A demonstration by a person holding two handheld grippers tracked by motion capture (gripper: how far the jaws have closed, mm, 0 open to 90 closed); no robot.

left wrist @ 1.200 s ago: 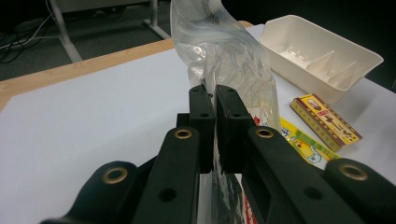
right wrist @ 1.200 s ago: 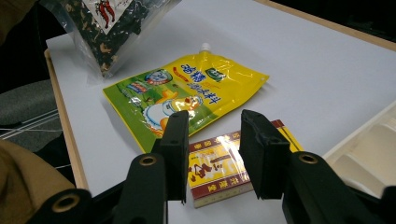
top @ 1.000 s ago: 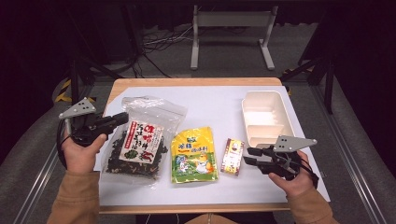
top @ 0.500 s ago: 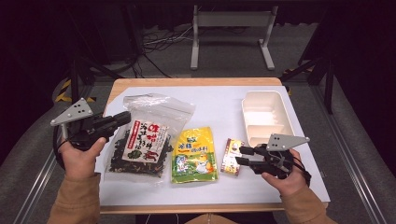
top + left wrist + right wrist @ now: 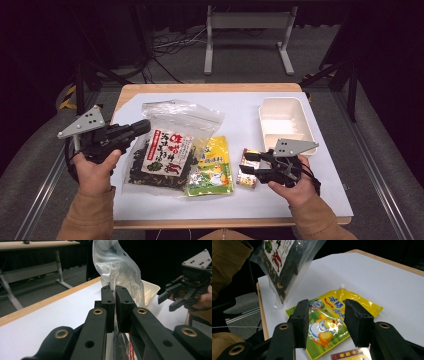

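A clear bag of dark dried food with a red and white label [image 5: 162, 152] is held up by its left edge. My left gripper [image 5: 145, 126] is shut on that plastic, and in the left gripper view the jaws [image 5: 113, 293] pinch the film of the bag [image 5: 118, 267]. My right gripper [image 5: 243, 162] hovers open over a small red and yellow packet [image 5: 247, 180]. Its jaws have just been opening, with nothing between them [image 5: 324, 317]. Past them lie a yellow-green spouted pouch [image 5: 332, 320] and the raised bag [image 5: 284, 267]. The pouch [image 5: 212, 167] lies flat between bag and packet.
A white divided tray [image 5: 285, 120] stands at the right rear of the white table top [image 5: 240, 105], which has a wooden edge. Dark floor, cables and a metal stand lie beyond the table. My right gripper [image 5: 175, 298] also shows far off in the left gripper view.
My right gripper has moved left over the small packet and its jaws have spread. My left gripper has shifted slightly, still shut on the bag's edge.
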